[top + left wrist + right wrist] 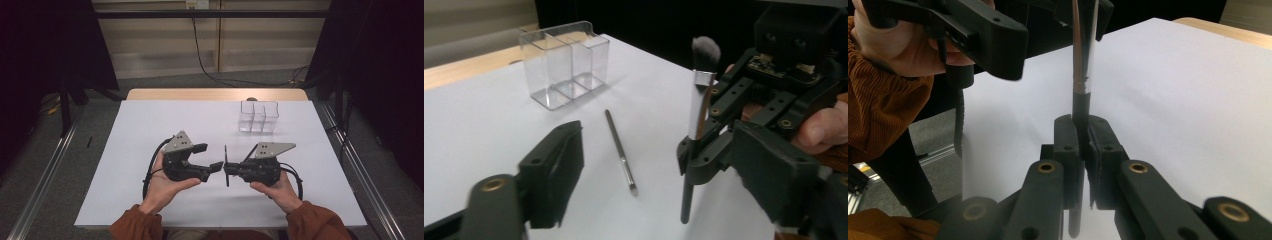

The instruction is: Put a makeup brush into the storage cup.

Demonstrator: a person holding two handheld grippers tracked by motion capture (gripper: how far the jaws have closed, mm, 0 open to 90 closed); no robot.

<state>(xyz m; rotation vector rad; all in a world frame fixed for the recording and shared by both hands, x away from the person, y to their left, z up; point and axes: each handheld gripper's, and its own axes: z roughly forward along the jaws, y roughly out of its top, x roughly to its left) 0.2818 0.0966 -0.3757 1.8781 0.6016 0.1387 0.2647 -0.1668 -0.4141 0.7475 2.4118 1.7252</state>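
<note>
Hands come in from the near edge of the white worktop [150, 120], each holding a gripper above its middle. Clamped in the right gripper [229, 169] is a makeup brush [696, 120], pinched on its dark handle just below the silver ferrule and standing roughly upright, its fluffy head at the top. Facing it from close by, the left gripper [210, 157] has its jaws spread with nothing between them; the pads sit apart from the brush. Just past the two grippers, a second, thinner brush [620, 151] lies flat on the worktop in the left gripper view, untouched. Farther back, toward the right, stands a clear plastic organiser [258, 116] with several compartments, all of which look empty. By my reading, the work is at an early stage: one brush is lifted and secured, yet nothing is stowed, and both brushes probably still have to go into the organiser.
</note>
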